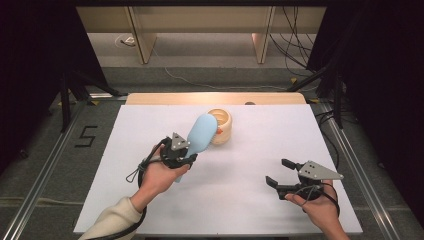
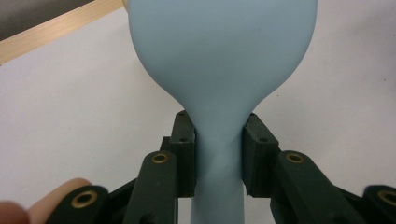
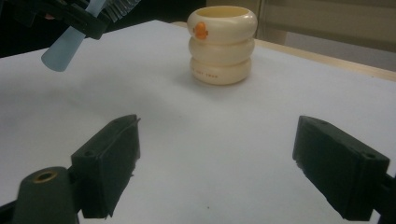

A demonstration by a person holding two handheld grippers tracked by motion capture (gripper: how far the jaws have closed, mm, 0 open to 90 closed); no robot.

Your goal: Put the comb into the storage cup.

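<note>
My left gripper [image 1: 187, 157] is shut on the narrow neck of a light blue brush [image 1: 200, 135], holding it above the table. Its broad head points toward a cream ribbed cup [image 1: 221, 125] with an orange mark, and in the high view overlaps the cup's left side. In the left gripper view the jaws clamp the brush [image 2: 224, 56] from both sides at my left gripper [image 2: 218, 135]. My right gripper [image 1: 276, 171] stands open over the table at the right, nothing between its jaws. In the right gripper view the cup [image 3: 222, 44] stands upright ahead of my right gripper [image 3: 215, 158], and the brush handle [image 3: 65, 46] hangs at upper left.
The white table top [image 1: 240, 200] has a wooden strip [image 1: 215, 97] along its far edge. Metal rails and cables run on the floor to either side, with dark curtains beyond. Bare table lies between the two grippers.
</note>
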